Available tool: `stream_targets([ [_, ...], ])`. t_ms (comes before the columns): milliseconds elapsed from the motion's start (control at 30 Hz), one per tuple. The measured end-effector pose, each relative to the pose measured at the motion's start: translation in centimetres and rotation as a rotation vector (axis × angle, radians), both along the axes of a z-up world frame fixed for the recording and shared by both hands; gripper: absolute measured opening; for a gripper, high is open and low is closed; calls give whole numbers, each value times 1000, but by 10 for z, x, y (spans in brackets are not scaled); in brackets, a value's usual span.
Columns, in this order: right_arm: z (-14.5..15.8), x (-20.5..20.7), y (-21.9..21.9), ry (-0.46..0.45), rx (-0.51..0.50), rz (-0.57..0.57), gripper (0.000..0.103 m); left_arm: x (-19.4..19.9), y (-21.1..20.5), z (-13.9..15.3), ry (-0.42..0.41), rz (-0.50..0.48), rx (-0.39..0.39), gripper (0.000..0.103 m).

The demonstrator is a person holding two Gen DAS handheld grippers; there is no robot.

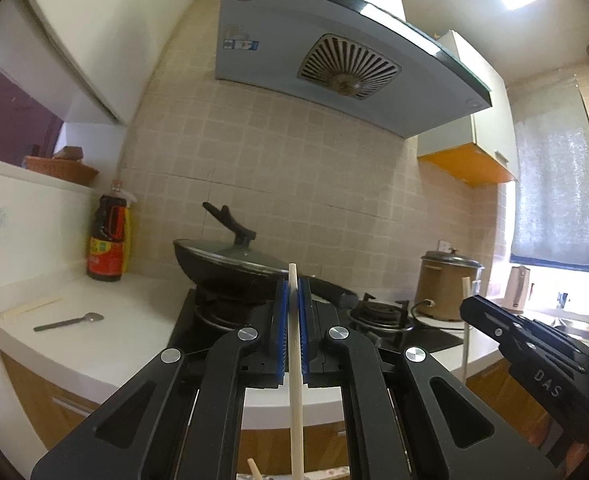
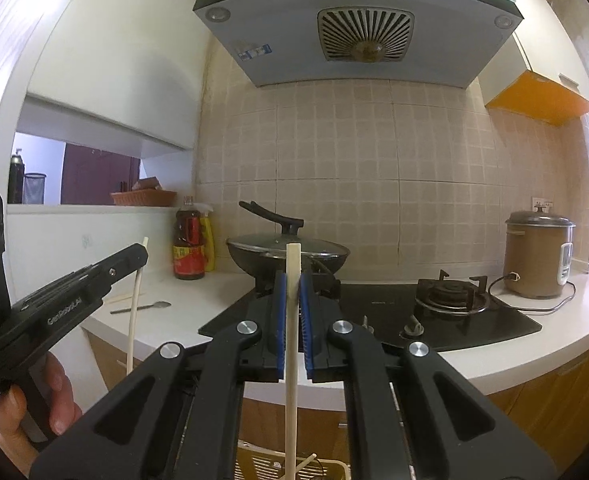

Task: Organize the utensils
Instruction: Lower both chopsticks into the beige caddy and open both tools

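The left tongs (image 1: pixel 293 292) are closed tight on a pale wooden chopstick (image 1: pixel 295 360), which stands nearly upright between the blue pads (image 1: pixel 281 320), its top poking just above them and its long lower part running down out of the bottom of the left wrist view. The right tongs (image 2: pixel 293 292) are likewise clamped on a second chopstick (image 2: pixel 291 352), also close to upright, with its lower end reaching down toward a yellow slotted basket (image 2: pixel 334 470) seen at the bottom edge of the right wrist view, where another thin stick (image 2: pixel 306 460) leans. Both tongs point level at the tiled wall above a black gas hob (image 2: pixel 374 316). A dark wok (image 2: pixel 288 254) with a glass lid sits on the hob's left burner; the right burner (image 2: pixel 450 294) is bare. On the white worktop (image 1: pixel 114 320) to the left of the hob lie a metal spoon (image 1: pixel 70 322) and, near it toward the corner, a pair of light chopsticks (image 1: pixel 34 307) lying flat. A dark sauce bottle (image 1: pixel 108 236) stands against the wall behind them, and a brown rice cooker (image 2: pixel 538 254) stands on the worktop to the right of the hob. A person's hand (image 2: pixel 30 400) grips the handle of the left tongs.
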State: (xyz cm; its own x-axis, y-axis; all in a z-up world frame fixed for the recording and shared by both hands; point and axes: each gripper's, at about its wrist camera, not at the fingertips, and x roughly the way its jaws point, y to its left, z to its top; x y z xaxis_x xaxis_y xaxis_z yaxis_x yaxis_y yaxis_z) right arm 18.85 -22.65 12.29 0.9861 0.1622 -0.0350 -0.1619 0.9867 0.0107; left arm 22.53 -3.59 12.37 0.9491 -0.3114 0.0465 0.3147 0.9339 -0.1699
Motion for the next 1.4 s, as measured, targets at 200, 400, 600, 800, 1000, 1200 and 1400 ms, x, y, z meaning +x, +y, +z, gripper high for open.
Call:
stream_targets([
  [200,-17,9,2,30,-10,0,5,2,-9,-18,15,32,61,3],
  [400,-37,16,-2,78,10,4,5,1,-13,-34,38,57,98,3],
  [600,-47,13,0,88,-14,-5,5,0,-15,-47,66,61,136,3],
  [800,-52,9,-2,109,-10,-2,5,-3,-13,-52,84,60,154,3],
  [1000,-54,4,-4,127,-8,10,5,-8,-11,-51,98,45,155,4],
  [1200,-49,-5,-3,132,-61,21,6,-16,-11,-51,101,26,162,4],
  [1400,-44,-16,-8,106,-51,-6,6,-19,-10,-50,95,30,154,4],
])
